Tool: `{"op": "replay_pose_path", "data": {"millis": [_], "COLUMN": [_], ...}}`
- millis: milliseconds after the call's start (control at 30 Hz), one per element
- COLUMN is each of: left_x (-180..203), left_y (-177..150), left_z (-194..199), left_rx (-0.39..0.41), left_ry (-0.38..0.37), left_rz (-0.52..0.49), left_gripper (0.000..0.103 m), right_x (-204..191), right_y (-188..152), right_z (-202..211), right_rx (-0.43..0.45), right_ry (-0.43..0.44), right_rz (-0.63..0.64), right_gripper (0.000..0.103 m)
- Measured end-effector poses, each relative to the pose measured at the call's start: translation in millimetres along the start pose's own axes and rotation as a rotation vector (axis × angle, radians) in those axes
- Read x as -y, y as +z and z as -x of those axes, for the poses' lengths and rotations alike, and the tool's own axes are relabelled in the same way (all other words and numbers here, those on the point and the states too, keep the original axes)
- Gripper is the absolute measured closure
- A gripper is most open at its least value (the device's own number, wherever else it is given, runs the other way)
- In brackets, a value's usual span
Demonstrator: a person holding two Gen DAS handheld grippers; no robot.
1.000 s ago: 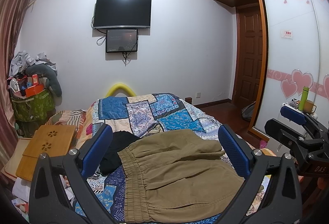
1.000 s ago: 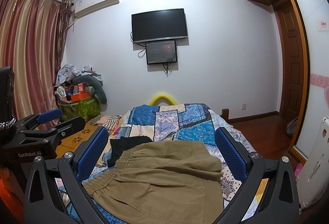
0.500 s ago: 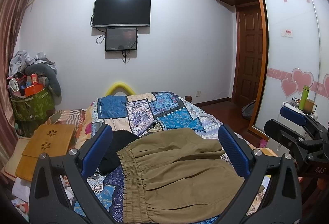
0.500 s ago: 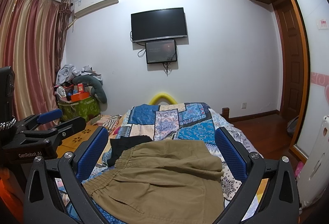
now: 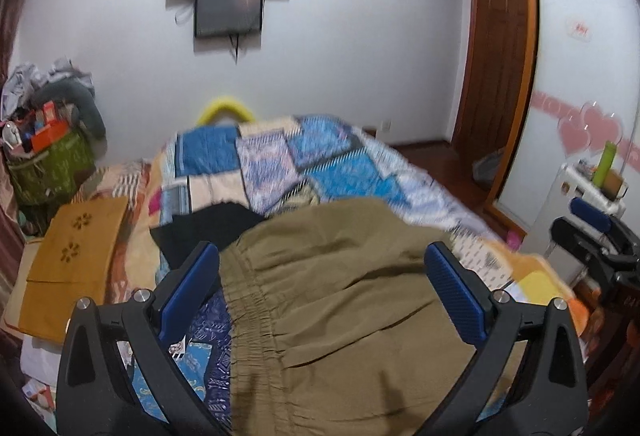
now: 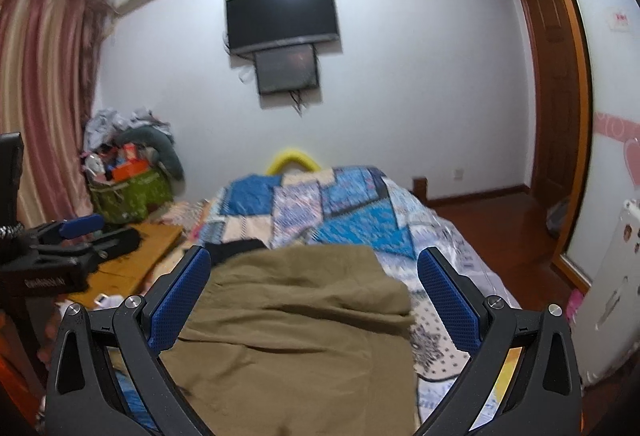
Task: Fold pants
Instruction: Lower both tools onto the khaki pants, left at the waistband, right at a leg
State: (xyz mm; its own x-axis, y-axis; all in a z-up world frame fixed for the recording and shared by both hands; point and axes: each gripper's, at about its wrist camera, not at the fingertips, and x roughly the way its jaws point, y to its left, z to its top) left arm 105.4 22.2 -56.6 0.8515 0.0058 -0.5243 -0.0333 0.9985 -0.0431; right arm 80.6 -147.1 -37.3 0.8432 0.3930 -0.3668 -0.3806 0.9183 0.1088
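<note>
Olive-brown pants (image 5: 340,300) lie folded over on the patchwork bed (image 5: 344,172), their elastic waistband (image 5: 252,320) running down the left side. My left gripper (image 5: 322,260) hangs open above them, its blue pads either side of the cloth and holding nothing. In the right wrist view the same pants (image 6: 296,320) fill the space under my right gripper (image 6: 314,264), which is also open and empty. Each gripper shows at the edge of the other's view: the right gripper (image 5: 592,232) and the left gripper (image 6: 68,240). Both views are motion-blurred.
A black garment (image 5: 208,228) lies on the bed left of the pants. A wooden lap table (image 5: 76,256) and a green basket of clutter (image 5: 48,164) stand to the left. A wardrobe with heart stickers (image 5: 584,76) and a white shelf with a green bottle (image 5: 606,160) are at the right.
Both grippers have tipped downward and moved closer to the pants, which now fill more of each view. Both stay open.
</note>
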Motion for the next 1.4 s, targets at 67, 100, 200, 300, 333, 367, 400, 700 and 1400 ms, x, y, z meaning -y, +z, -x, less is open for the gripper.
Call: {"op": "replay_pose_path", "data": {"millis": [67,100,200,300,333,367,400,700,1400], "left_x": [-7,-10,-24,-40,-47,-49,-55,-88,-103], "left_y": [-1,-2,-6,-14,-17,-20,-23,-51,-74], "left_z": [-25,-37,-66,-97,-109,-114,-124,-178,-191], "left_rx": [-0.052,-0.075,-0.150,-0.233,-0.270,-0.288,-0.318,-0.509,-0.587], "left_ry": [0.027,0.036,0.045,0.075,0.092,0.099,0.110,0.087,-0.049], "left_rz": [-0.008,-0.011,-0.001,0.014,0.015,0.016,0.017,0.039,0.097], "left_gripper": [0.000,0.000,0.000,0.000,0.000,0.000,0.000,0.000,0.040], "right_x": [16,23,47,65,73,79,83,106,121], "right_y": [-9,-13,-28,-38,-44,-48,-48,-73,-92], "right_z": [-16,-24,-45,-62,-70,-76,-82,-136,-161], "right_rx": [-0.061,-0.092,-0.197,-0.290,-0.330,-0.357,-0.382,-0.596,-0.704], "right_ry": [-0.022,-0.030,-0.051,-0.055,-0.050,-0.042,-0.032,0.064,0.205], "right_rz": [-0.011,-0.013,-0.030,-0.057,-0.075,-0.089,-0.101,-0.182,-0.277], "right_gripper": [0.000,0.000,0.000,0.000,0.000,0.000,0.000,0.024,0.092]}}
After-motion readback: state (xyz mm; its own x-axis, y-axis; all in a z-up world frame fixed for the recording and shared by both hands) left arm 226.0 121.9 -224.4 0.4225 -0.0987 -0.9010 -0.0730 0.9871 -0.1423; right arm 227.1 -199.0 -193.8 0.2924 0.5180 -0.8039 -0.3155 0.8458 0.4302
